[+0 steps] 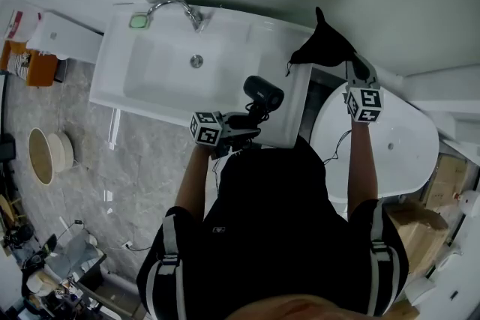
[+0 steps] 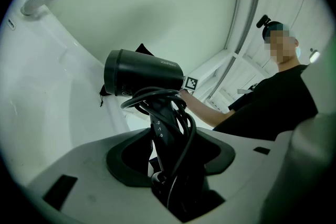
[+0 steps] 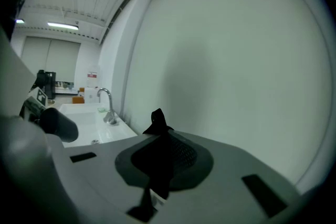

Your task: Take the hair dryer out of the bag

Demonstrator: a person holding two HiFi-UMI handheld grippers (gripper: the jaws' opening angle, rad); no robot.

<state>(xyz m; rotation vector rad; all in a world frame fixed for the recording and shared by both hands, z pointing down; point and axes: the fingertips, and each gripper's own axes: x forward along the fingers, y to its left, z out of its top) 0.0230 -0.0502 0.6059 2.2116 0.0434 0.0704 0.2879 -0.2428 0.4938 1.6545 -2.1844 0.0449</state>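
Clearly the hair dryer (image 1: 262,92) is sitting outside the bag (image 1: 322,47), and the two are hanging well apart, one in each claw. The left claw (image 1: 251,124) is gripping the hair dryer by its handle; in the left gripper view its jaws are standing wide and closing on that handle (image 2: 170,165), with the black cord (image 2: 185,128) looping round the handle and running down between them. The black barrel (image 2: 142,78) is lying roughly level above the claw, with its round end facing the camera. In the head view the dryer is hovering over the front right part of the white sink (image 1: 161,75), whose faucet (image 1: 176,7) is standing at the back rim.

The right claw (image 1: 350,64) is pinching the bag – its jaws are pressing together on the black fabric, which in the right gripper view is bunching up into a peak just past the tips (image 3: 160,149). The bag is hanging limp by the wall at the sink's rear right corner; whether it is touching the sink top I cannot tell. A white oval tub (image 1: 405,139) is showing below the right arm – the person in a black top is standing between it and the sink.
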